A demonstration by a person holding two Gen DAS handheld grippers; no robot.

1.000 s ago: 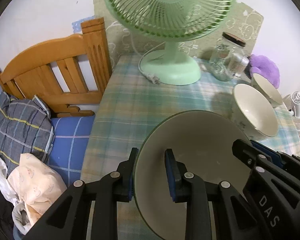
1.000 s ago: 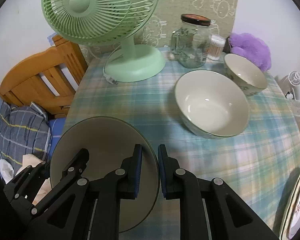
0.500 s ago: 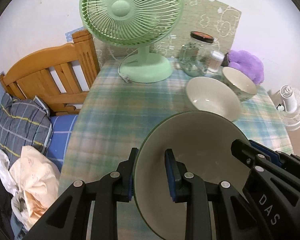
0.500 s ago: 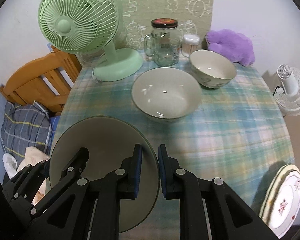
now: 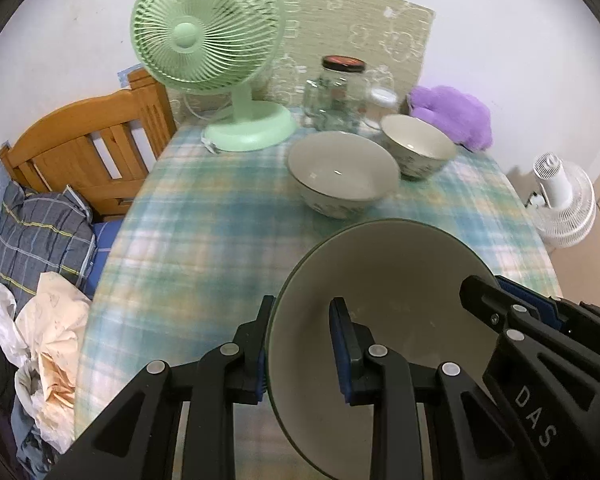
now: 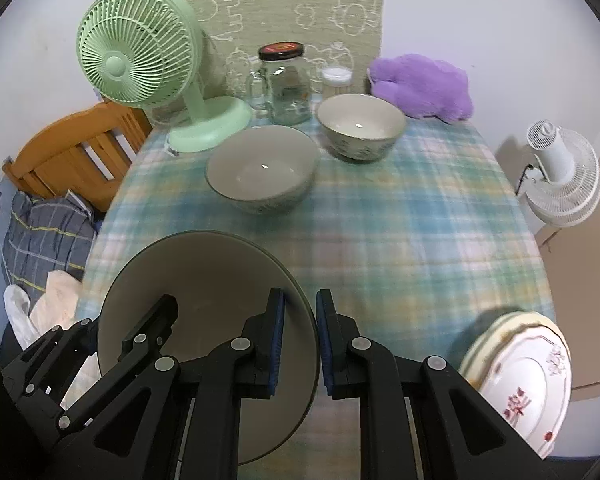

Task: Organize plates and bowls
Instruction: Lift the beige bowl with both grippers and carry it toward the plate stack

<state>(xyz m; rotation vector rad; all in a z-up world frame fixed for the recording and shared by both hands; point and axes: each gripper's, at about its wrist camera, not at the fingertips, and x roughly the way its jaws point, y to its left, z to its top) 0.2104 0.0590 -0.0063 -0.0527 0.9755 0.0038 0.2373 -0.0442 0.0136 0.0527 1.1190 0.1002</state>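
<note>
Both grippers hold one grey-green plate [image 5: 396, 300] above the near edge of the table. My left gripper [image 5: 300, 344] is shut on the plate's left rim. My right gripper [image 6: 300, 340] is shut on its right rim; the plate also shows in the right wrist view [image 6: 204, 280]. A large grey bowl [image 6: 260, 168] and a smaller patterned bowl [image 6: 360, 126] stand at the back of the table. A stack of white flowered plates [image 6: 524, 376] lies at the near right edge.
A green fan [image 6: 140, 64], a glass jar [image 6: 284, 84], a small white container [image 6: 336, 76] and a purple plush [image 6: 424, 84] stand along the back. A wooden bed frame [image 5: 84, 148] and bedding are left; a white floor fan [image 6: 560, 176] is right.
Both grippers have pulled back and up from the fan with the plate between them. The bowls and fan look farther away. The stack of flowered plates has come more into the right view.
</note>
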